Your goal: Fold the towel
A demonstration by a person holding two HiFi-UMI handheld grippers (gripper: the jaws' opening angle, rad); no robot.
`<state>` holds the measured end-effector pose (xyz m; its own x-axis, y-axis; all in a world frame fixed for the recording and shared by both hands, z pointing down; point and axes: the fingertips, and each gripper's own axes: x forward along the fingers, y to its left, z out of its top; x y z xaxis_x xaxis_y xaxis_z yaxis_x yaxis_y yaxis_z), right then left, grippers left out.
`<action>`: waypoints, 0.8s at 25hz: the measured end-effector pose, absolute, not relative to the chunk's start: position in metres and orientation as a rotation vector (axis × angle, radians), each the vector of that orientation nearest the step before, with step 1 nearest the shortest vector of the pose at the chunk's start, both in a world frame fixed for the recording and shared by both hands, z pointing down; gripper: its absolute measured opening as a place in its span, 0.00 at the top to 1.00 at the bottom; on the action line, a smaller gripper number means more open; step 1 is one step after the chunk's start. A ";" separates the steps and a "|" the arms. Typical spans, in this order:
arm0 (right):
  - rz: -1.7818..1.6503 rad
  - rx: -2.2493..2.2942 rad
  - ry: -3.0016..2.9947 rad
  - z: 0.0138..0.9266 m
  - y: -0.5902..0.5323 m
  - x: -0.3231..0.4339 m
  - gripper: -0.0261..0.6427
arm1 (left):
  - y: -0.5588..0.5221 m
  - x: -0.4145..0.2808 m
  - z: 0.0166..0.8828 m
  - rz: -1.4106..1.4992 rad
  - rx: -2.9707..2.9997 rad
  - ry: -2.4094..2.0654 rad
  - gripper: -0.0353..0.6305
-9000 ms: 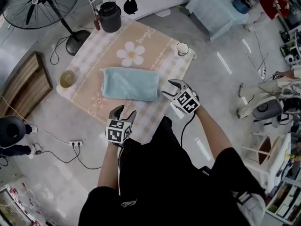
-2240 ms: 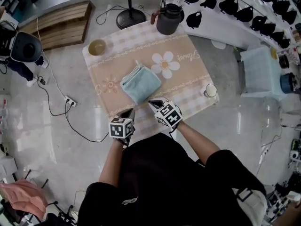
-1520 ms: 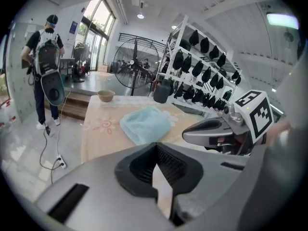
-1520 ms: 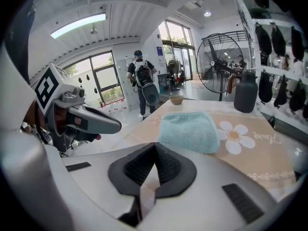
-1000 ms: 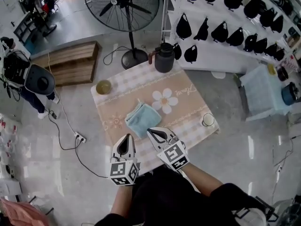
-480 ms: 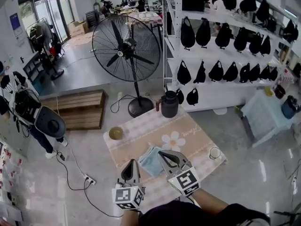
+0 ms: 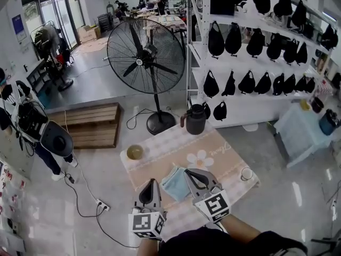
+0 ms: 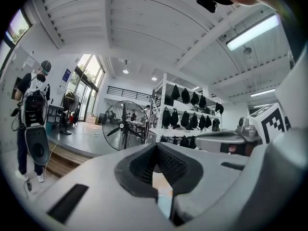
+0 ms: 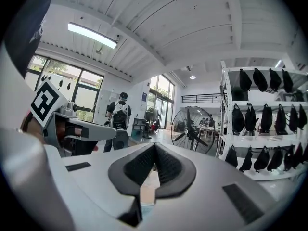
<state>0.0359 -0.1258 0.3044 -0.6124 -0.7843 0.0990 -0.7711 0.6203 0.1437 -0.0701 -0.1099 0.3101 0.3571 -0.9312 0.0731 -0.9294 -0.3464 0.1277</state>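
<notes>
The folded light-blue towel (image 7: 175,183) lies as a compact squarish pad on the near half of the low bench (image 7: 224,154), on its beige checked cloth, just beside the printed white flower (image 7: 201,159); in the head view it shows between the two pairs of tongs. The left tongs (image 7: 151,181) have their tips just left of the towel's near-left edge; the right tongs (image 7: 188,171) cross over its right edge in that view. Both pairs are pressed together with nothing between them; each gripper view looks level across the room, with only a sliver of cloth and blue towel showing below the closed tips, so neither pair grips the towel. A dark jug (image 7: 196,120) stands at the far edge of the bench; a small bowl (image 7: 134,152) sits at the left corner; a cup (image 7: 246,173) at the right corner; a large floor fan (image 7: 146,49) stands beyond.
</notes>
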 end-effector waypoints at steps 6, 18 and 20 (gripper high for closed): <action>-0.136 1.337 -2.673 0.301 -0.124 0.044 0.96 | -0.110 -0.068 0.308 -0.016 2.480 -1.699 0.94; -0.142 1.372 -2.650 0.302 -0.120 0.053 0.96 | -0.106 -0.060 0.301 -0.052 2.512 -1.663 0.94; -0.145 1.381 -2.644 0.302 -0.120 0.056 0.96 | -0.106 -0.059 0.301 -0.054 2.512 -1.662 0.94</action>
